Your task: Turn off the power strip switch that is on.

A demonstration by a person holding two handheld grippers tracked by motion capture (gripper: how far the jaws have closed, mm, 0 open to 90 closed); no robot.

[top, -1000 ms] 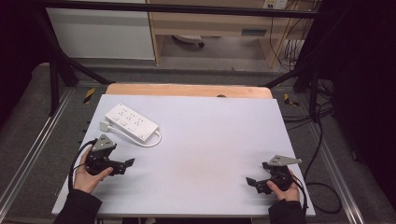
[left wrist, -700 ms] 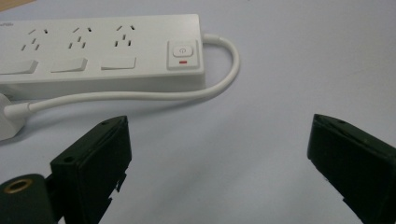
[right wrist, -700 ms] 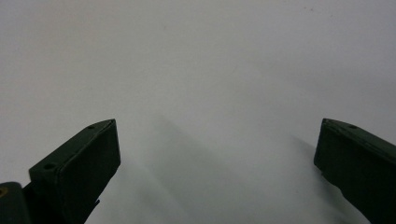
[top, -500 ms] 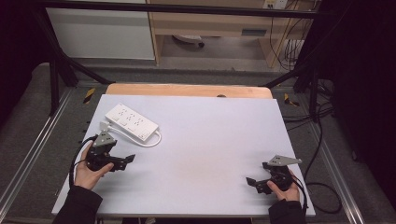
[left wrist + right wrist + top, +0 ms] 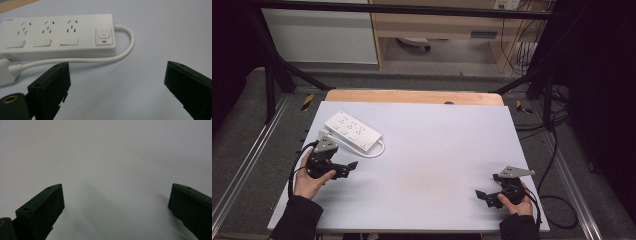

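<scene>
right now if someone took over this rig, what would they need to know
Left tool: open, holding nothing, low over the table and pointed at the power strip; in the high view it sits just short of it.
Right tool: open, holding nothing, over bare table at the near right corner.
Power strip: lies flat at the far left of the white table, its white cord looping from the switch end back along its side to the plug beside it.
Done: nothing gripped so far.
Left: probably close the left tool on the strip or its cord; the right one is far from it.
</scene>
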